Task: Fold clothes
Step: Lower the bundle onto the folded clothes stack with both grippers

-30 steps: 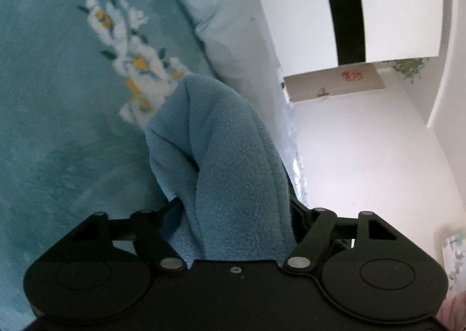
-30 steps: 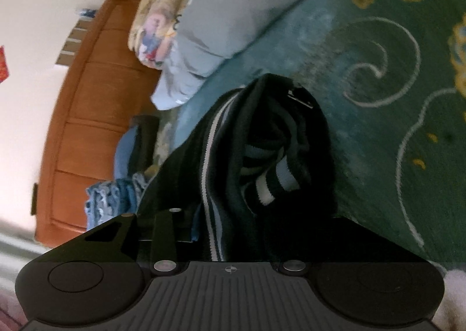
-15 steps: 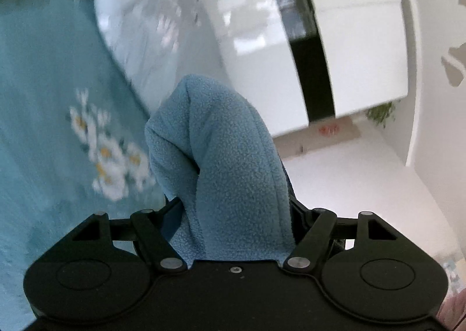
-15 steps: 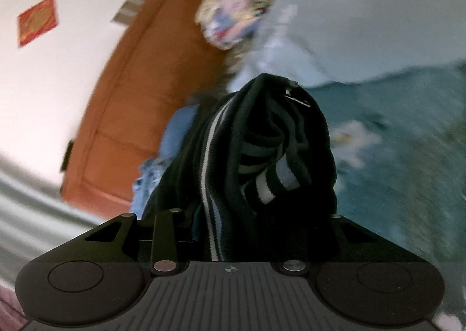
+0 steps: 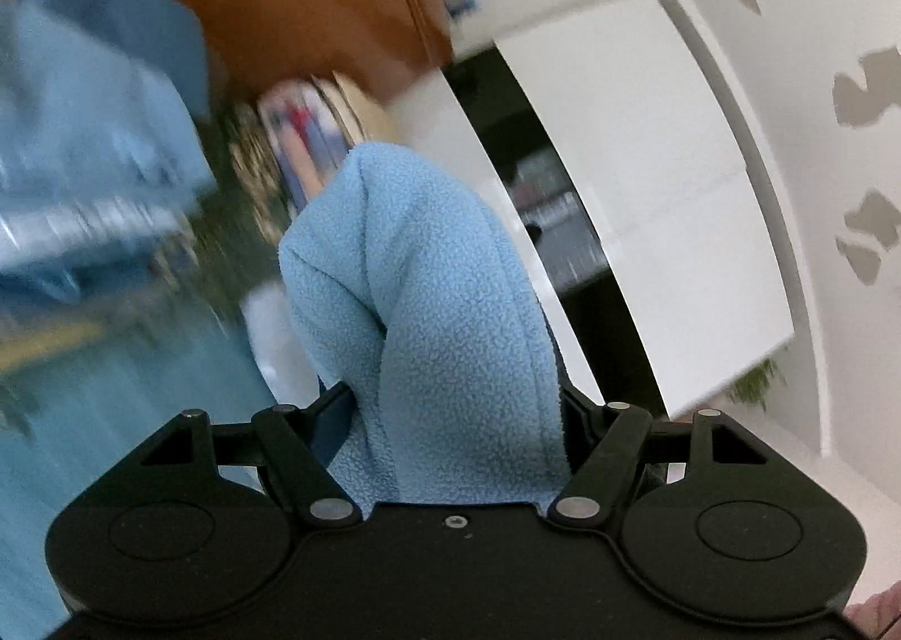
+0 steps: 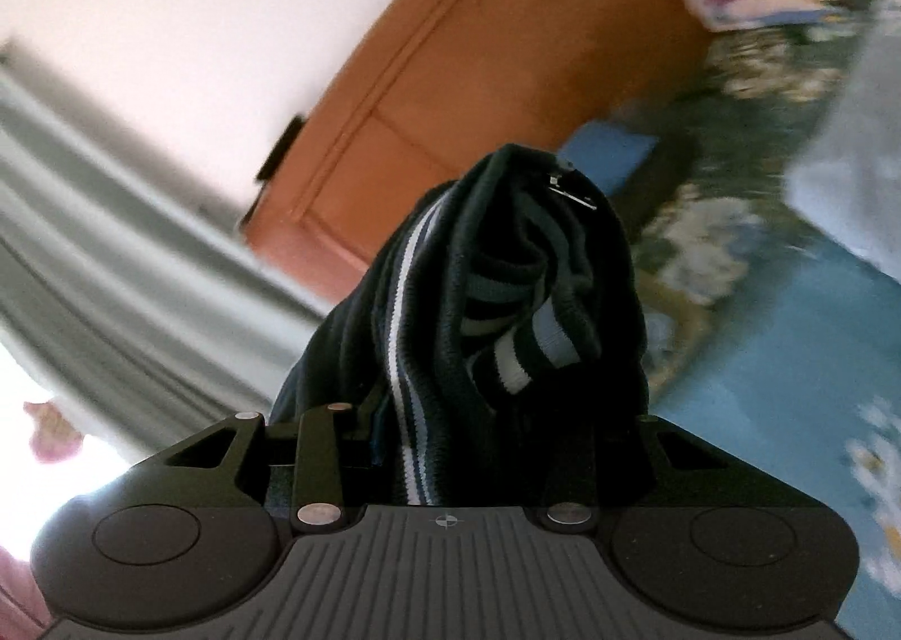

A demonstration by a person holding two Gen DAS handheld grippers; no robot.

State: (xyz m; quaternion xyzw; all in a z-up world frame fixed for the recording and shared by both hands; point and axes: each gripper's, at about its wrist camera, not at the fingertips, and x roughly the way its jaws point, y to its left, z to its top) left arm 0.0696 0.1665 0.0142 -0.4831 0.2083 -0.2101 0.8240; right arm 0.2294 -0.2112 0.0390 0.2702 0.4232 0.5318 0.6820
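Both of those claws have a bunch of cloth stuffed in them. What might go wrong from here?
Three risks, as I judge it:
1. The light blue fleece bulges thickly out of the left gripper, so a layer may slip free.
2. The dark striped knit garment is wadded in the right gripper, so it may unfold twisted.
3. Its metal zipper pull sits at the top of the bunch and might snag the knit.

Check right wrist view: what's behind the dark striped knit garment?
Behind the dark striped knit garment, bunched in the right tongs: an orange-brown wooden headboard and blurred teal bedding. The fingers themselves are covered by fabric.
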